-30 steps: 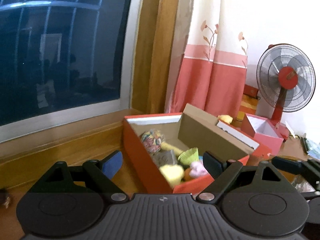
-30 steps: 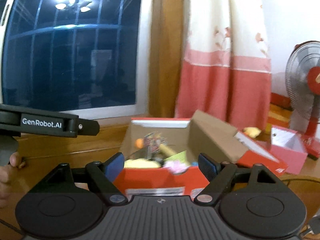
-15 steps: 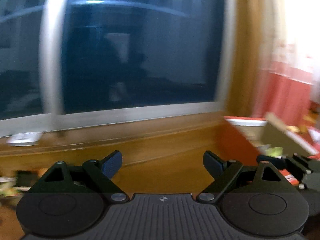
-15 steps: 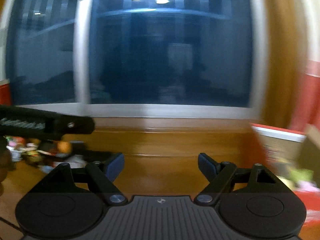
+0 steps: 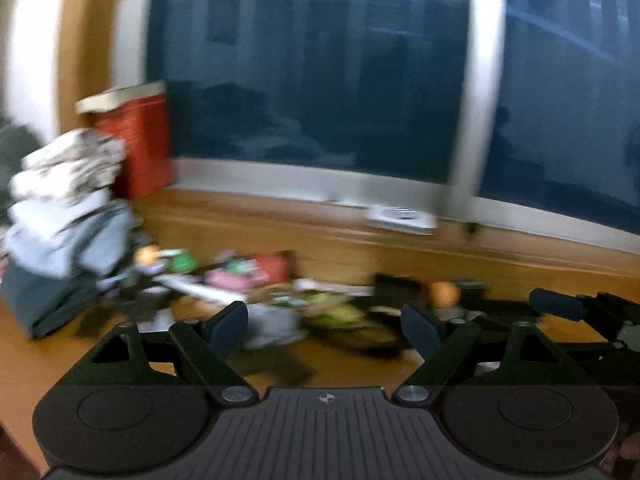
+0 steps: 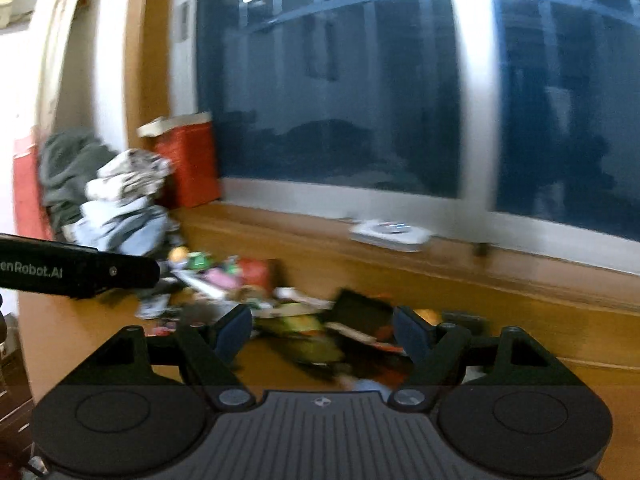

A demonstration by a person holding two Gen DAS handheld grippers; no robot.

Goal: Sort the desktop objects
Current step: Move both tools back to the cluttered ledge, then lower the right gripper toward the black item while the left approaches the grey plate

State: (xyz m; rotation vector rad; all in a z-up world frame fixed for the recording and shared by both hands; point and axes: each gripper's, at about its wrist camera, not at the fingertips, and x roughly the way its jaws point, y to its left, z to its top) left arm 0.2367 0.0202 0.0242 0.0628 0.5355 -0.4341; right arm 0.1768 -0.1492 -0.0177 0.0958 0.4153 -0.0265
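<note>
Both views are motion-blurred. A heap of small mixed objects (image 5: 256, 292) lies on the wooden desk (image 5: 344, 368), with pink, green, red and orange pieces among them. My left gripper (image 5: 325, 326) hangs open just in front of the heap, nothing between its fingers. In the right wrist view the same clutter (image 6: 304, 320) spreads ahead of my right gripper (image 6: 322, 332), which is open and empty too. The right gripper's fingers (image 5: 560, 306) show at the right edge of the left wrist view, and the left gripper's body (image 6: 76, 272) crosses the left edge of the right wrist view.
A pile of folded clothes (image 5: 68, 220) sits at the left, beside a red box with a pale lid (image 5: 136, 140) against the dark window (image 5: 320, 80). A white flat object (image 5: 400, 218) rests on the wooden sill. Bare desk wood (image 6: 580, 344) lies at the right.
Both grippers have swung left, away from the red box of sorted items and the curtain, past the window, to face the heap of loose objects and the clothes pile. Both stayed open.
</note>
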